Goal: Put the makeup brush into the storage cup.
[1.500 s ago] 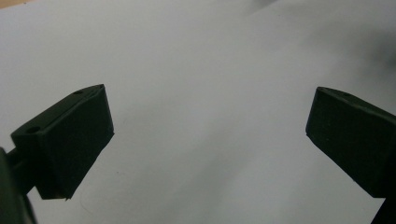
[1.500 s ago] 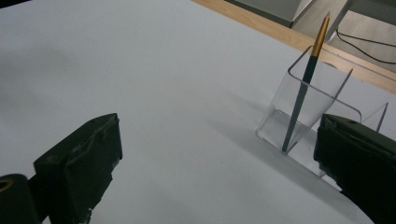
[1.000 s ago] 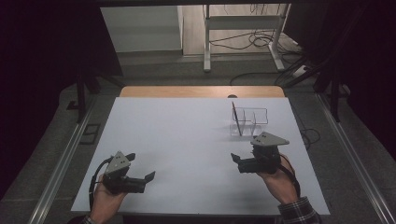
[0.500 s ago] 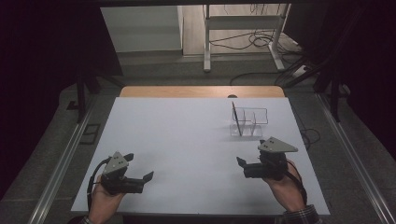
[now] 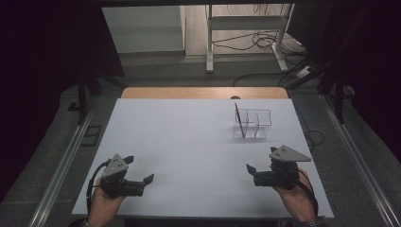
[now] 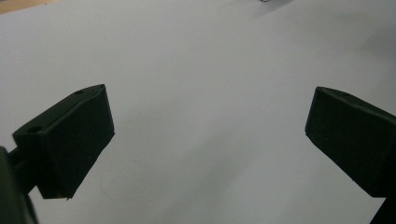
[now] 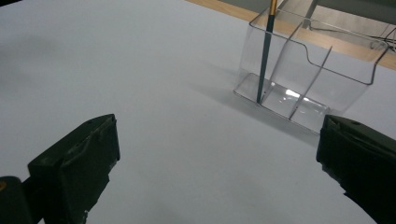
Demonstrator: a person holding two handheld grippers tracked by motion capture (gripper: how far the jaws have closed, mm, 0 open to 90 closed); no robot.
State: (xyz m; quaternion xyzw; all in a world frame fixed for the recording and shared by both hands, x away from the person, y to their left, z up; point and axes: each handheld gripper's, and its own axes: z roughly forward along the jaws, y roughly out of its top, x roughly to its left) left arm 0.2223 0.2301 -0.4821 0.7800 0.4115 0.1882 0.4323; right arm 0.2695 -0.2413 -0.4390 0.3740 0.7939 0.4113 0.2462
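The white counter (image 5: 189,142) carries a clear divided holder (image 5: 253,124) at its far right. Both the left tongs (image 5: 142,182) and right tongs (image 5: 252,171) rest near the front edge, jaws wide apart, holding nothing. One pencil (image 7: 265,51) leans in the holder's end compartment; the others are vacant. Risk: a careless approach could tip the light holder.

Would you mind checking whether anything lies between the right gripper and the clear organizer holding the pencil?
Nothing visible does. The right gripper is open, and only bare white table separates it from the clear organizer, where the pencil stands in the end compartment.
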